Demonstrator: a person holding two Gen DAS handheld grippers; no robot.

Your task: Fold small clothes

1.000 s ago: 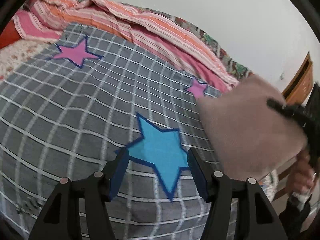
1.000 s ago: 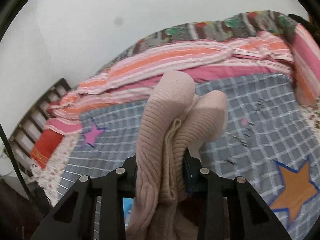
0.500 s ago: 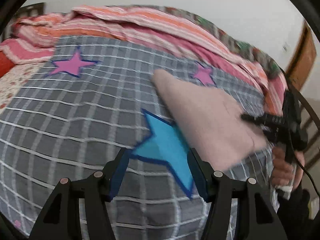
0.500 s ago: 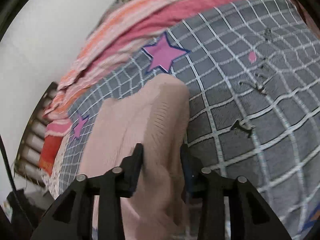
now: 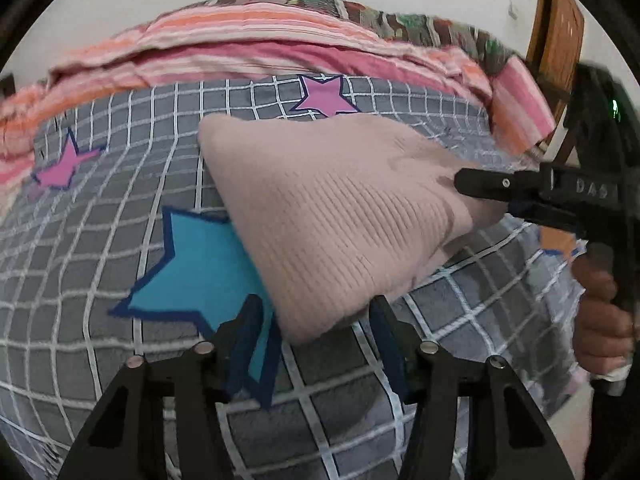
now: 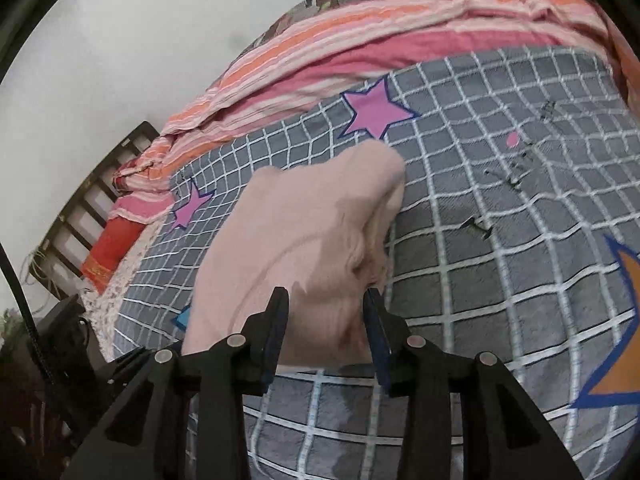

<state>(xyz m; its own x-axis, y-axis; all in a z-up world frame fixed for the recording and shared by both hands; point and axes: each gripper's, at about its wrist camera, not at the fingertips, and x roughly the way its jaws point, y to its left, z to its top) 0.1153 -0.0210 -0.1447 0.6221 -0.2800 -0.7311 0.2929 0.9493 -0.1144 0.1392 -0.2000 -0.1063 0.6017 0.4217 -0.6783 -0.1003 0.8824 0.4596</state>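
Note:
A folded pale pink ribbed knit garment (image 5: 332, 216) lies on the grey checked bedspread (image 5: 100, 240), partly over a blue star. It also shows in the right wrist view (image 6: 304, 240). My left gripper (image 5: 316, 332) is open and empty, its fingers on either side of the garment's near corner. My right gripper (image 6: 326, 320) is open, with the garment's near edge loose between its fingers. In the left wrist view the right gripper (image 5: 484, 192) reaches the garment's right end from the right.
A striped pink and orange blanket (image 5: 260, 48) is bunched along the bed's far side. A wooden headboard (image 5: 556, 32) stands at the back right. A slatted bed frame (image 6: 92, 200) and a red cushion (image 6: 108, 252) are at the left in the right wrist view.
My right gripper carried the garment down onto the bedspread, laid it flat, and opened its fingers. My left gripper moved up to the garment's near corner and stayed open.

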